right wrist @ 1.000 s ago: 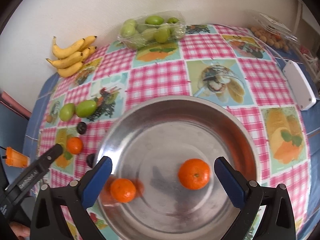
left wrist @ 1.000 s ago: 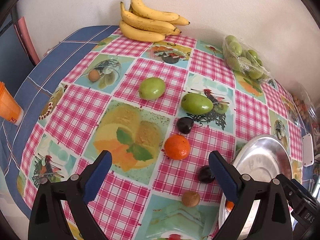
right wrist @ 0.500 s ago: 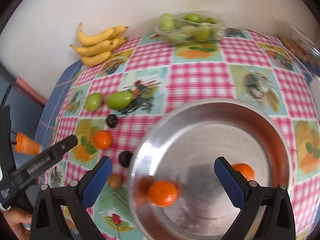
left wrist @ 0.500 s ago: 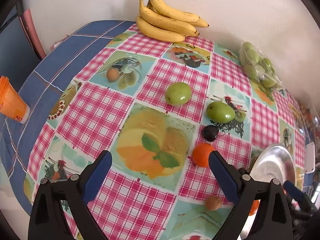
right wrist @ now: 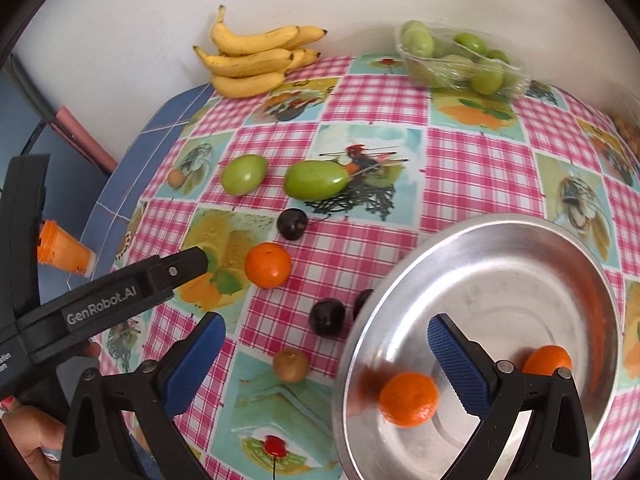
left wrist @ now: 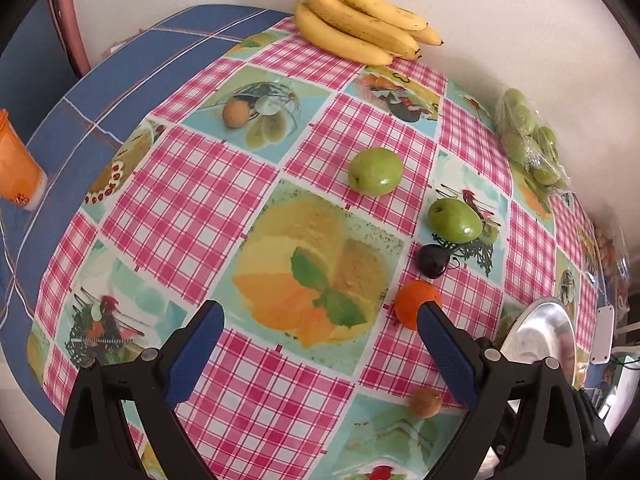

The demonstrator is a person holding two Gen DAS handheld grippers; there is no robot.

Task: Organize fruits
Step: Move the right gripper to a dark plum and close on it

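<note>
My left gripper point(left wrist: 320, 340) is open and empty above the checked tablecloth; it shows in the right wrist view point(right wrist: 192, 260) too. An orange point(left wrist: 414, 300) lies by its right finger, also seen from the right wrist point(right wrist: 267, 265). Beyond lie a dark plum point(left wrist: 433, 260) and two green fruits point(left wrist: 375, 171) point(left wrist: 455, 221). My right gripper point(right wrist: 326, 344) is open and empty over the left rim of the steel bowl point(right wrist: 520, 264), which holds two oranges point(right wrist: 408, 399) point(right wrist: 547, 360). Two more dark plums point(right wrist: 327, 317) and a small brown fruit point(right wrist: 291, 364) lie left of the bowl.
Bananas point(left wrist: 360, 24) lie by the far wall. A wrapped tray of green fruits point(right wrist: 460, 58) stands at the back right. An orange cup point(left wrist: 16, 168) stands on the blue cloth at left. A small brown fruit point(left wrist: 235, 113) lies far left. A white box point(left wrist: 605, 332) sits beyond the bowl.
Both grippers have swung to the left, so the bowl has slid right in both views. One orange has rolled across the bowl. Both grippers stay open.
</note>
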